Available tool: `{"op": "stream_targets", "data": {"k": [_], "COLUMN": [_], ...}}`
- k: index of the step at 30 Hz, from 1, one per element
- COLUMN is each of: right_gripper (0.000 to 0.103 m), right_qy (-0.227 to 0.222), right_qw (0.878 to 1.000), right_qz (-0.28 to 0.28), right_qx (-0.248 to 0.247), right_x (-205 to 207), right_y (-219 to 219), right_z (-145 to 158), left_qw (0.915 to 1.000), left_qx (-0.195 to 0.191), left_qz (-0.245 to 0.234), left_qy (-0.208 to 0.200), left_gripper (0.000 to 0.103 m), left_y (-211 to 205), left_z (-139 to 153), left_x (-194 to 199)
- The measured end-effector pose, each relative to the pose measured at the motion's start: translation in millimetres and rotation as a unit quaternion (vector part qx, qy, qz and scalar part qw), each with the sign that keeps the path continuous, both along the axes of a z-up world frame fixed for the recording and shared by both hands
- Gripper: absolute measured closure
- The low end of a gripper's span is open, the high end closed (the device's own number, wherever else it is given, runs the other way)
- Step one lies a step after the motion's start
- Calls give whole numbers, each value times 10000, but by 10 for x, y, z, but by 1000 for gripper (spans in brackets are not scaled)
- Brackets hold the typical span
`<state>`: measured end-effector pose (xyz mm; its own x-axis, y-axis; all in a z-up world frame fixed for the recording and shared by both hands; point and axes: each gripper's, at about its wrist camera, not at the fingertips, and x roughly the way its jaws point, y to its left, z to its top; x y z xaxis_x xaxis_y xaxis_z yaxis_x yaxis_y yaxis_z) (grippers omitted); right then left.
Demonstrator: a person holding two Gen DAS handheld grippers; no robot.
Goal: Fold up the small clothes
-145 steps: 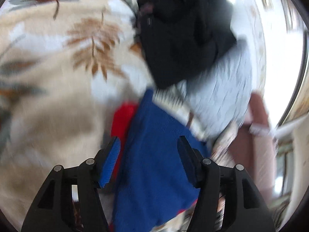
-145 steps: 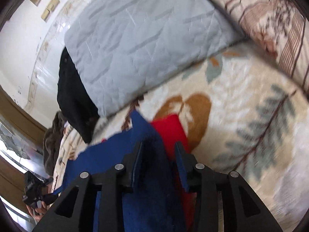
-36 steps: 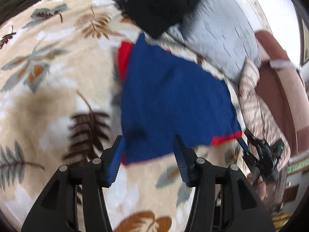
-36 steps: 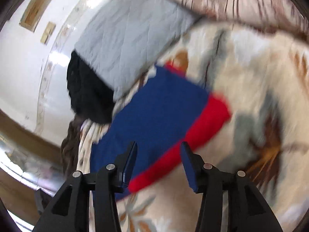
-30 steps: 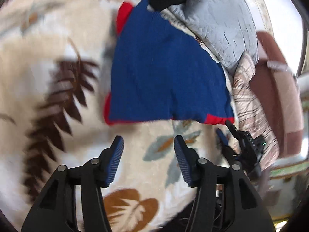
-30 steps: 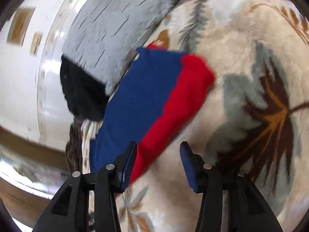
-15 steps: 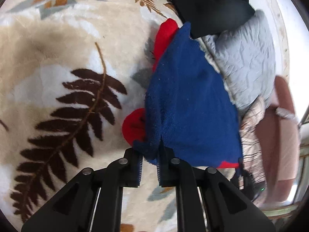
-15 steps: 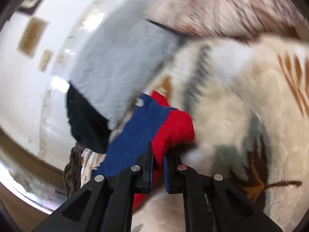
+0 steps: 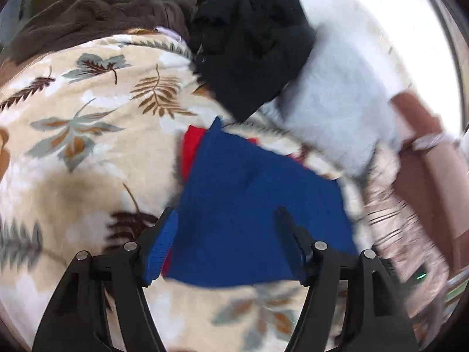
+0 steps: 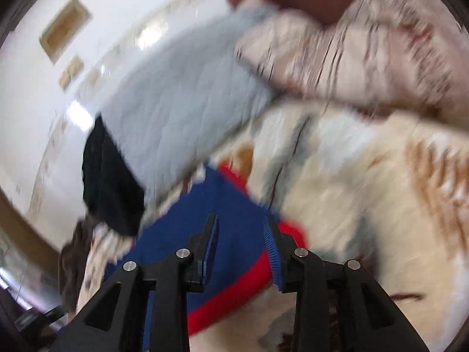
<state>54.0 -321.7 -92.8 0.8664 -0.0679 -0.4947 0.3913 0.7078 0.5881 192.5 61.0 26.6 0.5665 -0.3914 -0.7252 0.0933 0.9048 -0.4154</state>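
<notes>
A small blue garment with red trim lies folded on a cream leaf-print blanket. My left gripper is open and hovers over its near edge, one finger at each side, holding nothing. In the right wrist view the same garment lies below my right gripper, which is open over its red band. Both views are motion-blurred.
A black garment and a grey quilted pillow lie behind the blue one. A brown blanket is at the far left, a striped beige pillow at the right. The blanket's leaf print spreads to the left.
Half a second ago both grippers were shut on the garment's near corners. Now both are open and the garment lies folded over, blue side up, with the grippers drawn back.
</notes>
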Motion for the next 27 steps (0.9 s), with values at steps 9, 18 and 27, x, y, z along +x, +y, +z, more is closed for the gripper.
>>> {"op": "stream_targets", "data": {"k": [9, 18, 27], "right_gripper": [55, 51, 32], "right_qy": [210, 516, 817], "right_qw": [9961, 9875, 8636], "right_qz": [-49, 668, 3998], "right_qx": [-861, -1333, -2962], "right_x": [87, 288, 564], "right_y": [184, 739, 2803], "right_z": [98, 220, 104], "left_qw": [9947, 9949, 9893], "left_qx": [760, 303, -334], "left_qz": [-79, -100, 513], "left_qy": [680, 960, 1326], "left_gripper": [37, 36, 36], "left_y": [-160, 112, 877], "left_z": [-496, -555, -548], "left_x": [363, 537, 758]}}
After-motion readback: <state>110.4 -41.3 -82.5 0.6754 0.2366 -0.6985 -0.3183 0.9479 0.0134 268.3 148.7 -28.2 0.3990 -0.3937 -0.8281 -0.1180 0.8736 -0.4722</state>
